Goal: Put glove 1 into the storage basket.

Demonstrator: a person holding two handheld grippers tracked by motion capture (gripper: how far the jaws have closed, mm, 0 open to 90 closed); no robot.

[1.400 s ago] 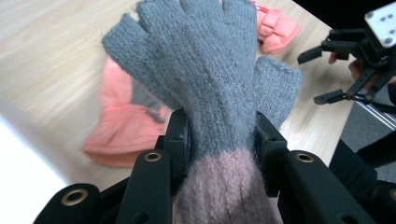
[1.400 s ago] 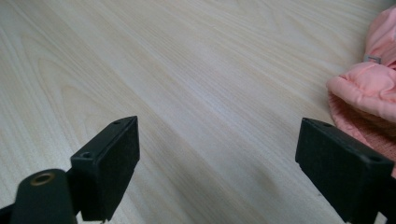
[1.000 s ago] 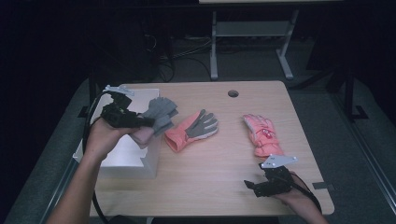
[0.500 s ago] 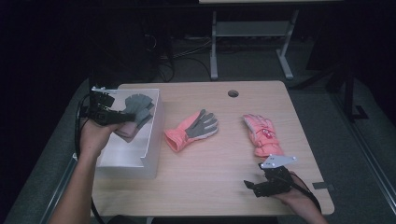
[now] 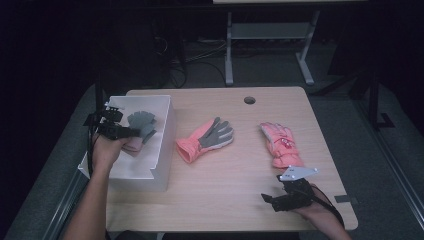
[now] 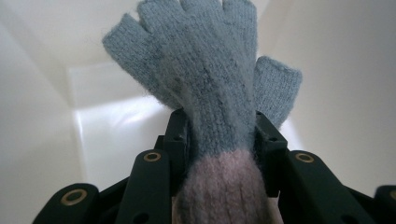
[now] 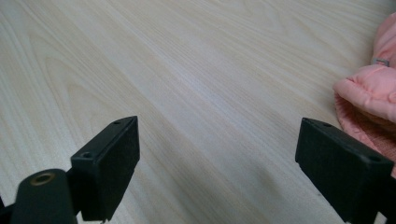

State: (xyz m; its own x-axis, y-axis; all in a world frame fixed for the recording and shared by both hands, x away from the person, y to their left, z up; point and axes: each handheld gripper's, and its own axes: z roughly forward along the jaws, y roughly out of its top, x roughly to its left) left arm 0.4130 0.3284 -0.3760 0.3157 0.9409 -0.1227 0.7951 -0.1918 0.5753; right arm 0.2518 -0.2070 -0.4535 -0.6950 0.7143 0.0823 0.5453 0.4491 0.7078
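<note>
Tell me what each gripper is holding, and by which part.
Left gripper grips the grey glove near its pink cuff. Right gripper holds nothing.

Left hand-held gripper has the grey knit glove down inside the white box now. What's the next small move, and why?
Probably open the jaws and let go. The left hand-held gripper is clamped on the grey knit glove, which hangs inside the white box, walls on all sides, so it should drop in.

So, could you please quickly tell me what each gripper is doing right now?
Left gripper: shut on the grey glove, inside the white box.
Right gripper: open, holding nothing.
</note>
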